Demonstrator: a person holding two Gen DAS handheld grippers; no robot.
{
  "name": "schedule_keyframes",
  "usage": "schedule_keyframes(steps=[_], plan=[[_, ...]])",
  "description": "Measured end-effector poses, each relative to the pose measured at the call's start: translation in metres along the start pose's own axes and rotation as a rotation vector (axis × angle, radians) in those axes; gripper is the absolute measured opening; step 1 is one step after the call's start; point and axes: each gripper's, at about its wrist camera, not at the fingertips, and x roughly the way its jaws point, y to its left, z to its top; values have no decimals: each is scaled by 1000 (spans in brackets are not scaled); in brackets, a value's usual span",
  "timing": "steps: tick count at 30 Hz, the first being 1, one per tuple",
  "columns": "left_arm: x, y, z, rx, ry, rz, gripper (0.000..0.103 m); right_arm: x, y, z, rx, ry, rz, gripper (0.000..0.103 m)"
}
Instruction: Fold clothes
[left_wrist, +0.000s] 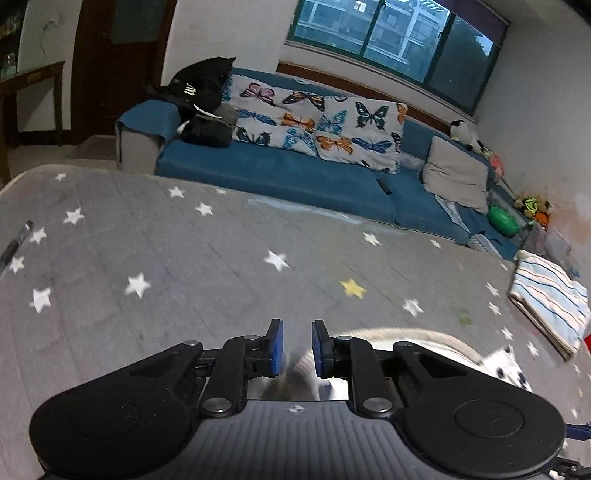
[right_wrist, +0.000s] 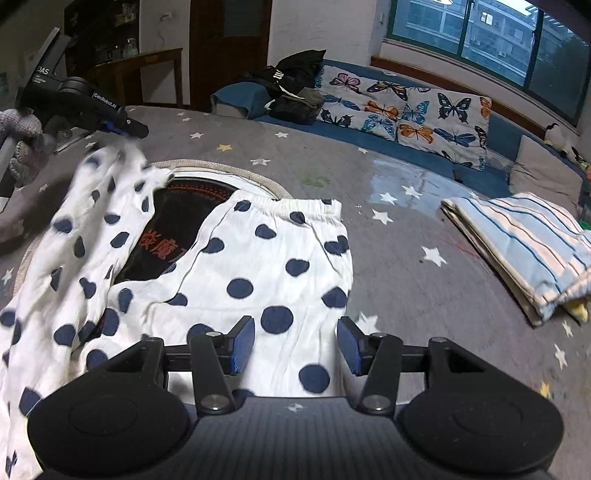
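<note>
My right gripper (right_wrist: 295, 345) hangs with its jaws wide apart and nothing between them, just over the near edge of the white polka-dot garment (right_wrist: 258, 266), which lies spread on the grey star-print bed cover (right_wrist: 406, 258) over a dark printed item (right_wrist: 177, 229). My left gripper (right_wrist: 125, 127) has one corner of that garment lifted off the cover at far left, pads narrow with a slim gap in its own view (left_wrist: 297, 347), so I cannot tell how firm the pinch is. A folded striped cloth (right_wrist: 517, 247) sits well apart to the right.
</note>
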Motion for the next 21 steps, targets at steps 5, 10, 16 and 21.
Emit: schedule_keyframes(steps=[5,10,16,21], plan=[[2,6,2,7,30,44,19,13,1,12,-29,-9,6,50],[-9,-27,-17,93,99,-135,19,28,2,22,-51,-1,22,50],[6,-59,-47,169,229,-225,19,43,2,29,-70,8,39,50],[16,-63,-52,200,211,-190,19,56,4,36,-91,10,54,57]])
